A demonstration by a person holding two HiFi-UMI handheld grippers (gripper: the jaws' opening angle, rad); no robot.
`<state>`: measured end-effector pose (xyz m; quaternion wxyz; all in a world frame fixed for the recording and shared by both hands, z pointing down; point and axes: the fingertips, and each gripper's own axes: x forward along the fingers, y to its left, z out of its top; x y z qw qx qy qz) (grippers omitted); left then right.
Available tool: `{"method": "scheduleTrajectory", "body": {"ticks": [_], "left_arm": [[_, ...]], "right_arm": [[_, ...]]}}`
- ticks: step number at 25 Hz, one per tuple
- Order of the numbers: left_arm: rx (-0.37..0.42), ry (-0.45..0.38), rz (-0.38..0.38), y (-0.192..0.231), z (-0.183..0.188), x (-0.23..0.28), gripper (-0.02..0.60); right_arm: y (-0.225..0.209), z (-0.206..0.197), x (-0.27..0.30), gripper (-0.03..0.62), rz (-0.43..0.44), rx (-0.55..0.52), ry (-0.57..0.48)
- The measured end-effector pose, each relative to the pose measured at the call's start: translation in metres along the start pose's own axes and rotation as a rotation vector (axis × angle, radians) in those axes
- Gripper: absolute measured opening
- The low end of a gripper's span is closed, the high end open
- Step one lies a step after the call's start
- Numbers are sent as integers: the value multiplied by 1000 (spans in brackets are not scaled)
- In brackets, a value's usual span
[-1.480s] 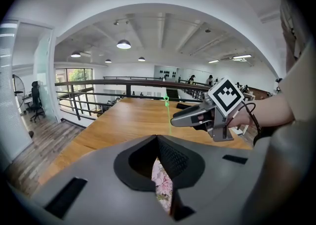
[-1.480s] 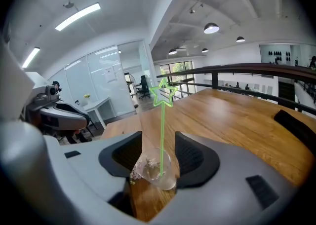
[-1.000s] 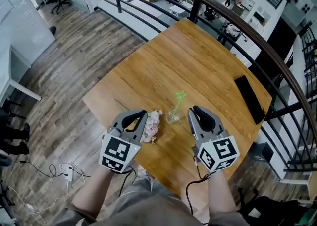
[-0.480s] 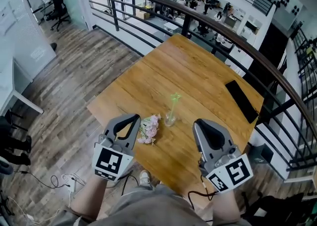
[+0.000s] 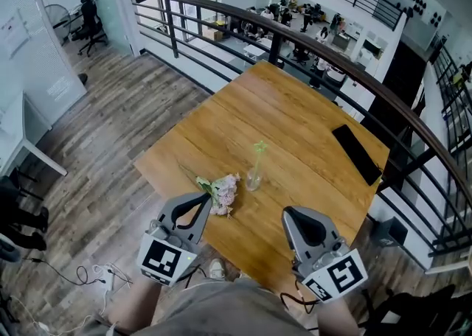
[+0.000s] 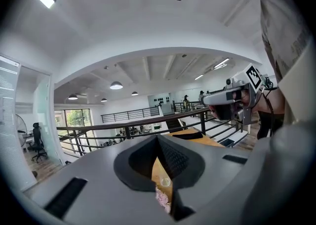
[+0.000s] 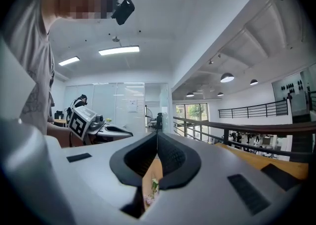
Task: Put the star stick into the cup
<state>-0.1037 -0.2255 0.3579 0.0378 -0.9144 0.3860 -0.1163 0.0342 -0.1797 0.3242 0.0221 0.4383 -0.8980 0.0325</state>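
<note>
In the head view, the left hand-held gripper [image 5: 208, 197] and the right hand-held gripper [image 5: 287, 214] have both pulled back from the middle of the table [image 5: 295, 117]. A second ago they flanked the cup [image 5: 254, 179]; now they hang at the table's near edge, well apart from it. The star stick [image 5: 259, 152] stands upright in the cup, its green star above the rim, as it did a second ago. A bunch of pink flowers [image 5: 223, 191] lies just left of the cup. I judge the task done and the retreat a finishing move (nothing is left to carry).

In the left gripper view the jaws meet at their tips with nothing between them. Through the gap below the tips show the cup [image 6: 164, 180] and the flowers [image 6: 162, 202], both far off on the table.

In the right gripper view the jaws, which were part open a second ago, are now fully together and hold nothing. A sliver of table and flowers [image 7: 151, 197] shows beyond them, and the left hand-held gripper [image 7: 111, 130] hangs off to the side.
</note>
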Motion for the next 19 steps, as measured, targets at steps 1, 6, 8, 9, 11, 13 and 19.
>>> {"method": "scheduleTrajectory", "body": {"ticks": [1,6,8,9,11,13,19], "left_arm": [[14,10,-5,-1,-3,0,15],[27,26,-11,-3,-8,-2,15],[25,25,-5,-3,-7,-5,15],[25,24,-2,-2,-6,-6,15],[27,23,5,-2,-4,-7,15],[21,21,15,-1,-4,-7,15],[3,18,23,-3,-4,-7,15]], "right_arm": [[1,-3,0,32,4,-1,7],[8,-15,6,32,13,-27,58],[11,-16,6,32,15,-31,61],[12,-16,6,32,17,-29,60],[12,-16,6,32,20,-27,62],[11,-19,6,32,21,-29,74],[10,-26,5,32,28,-27,84]]}}
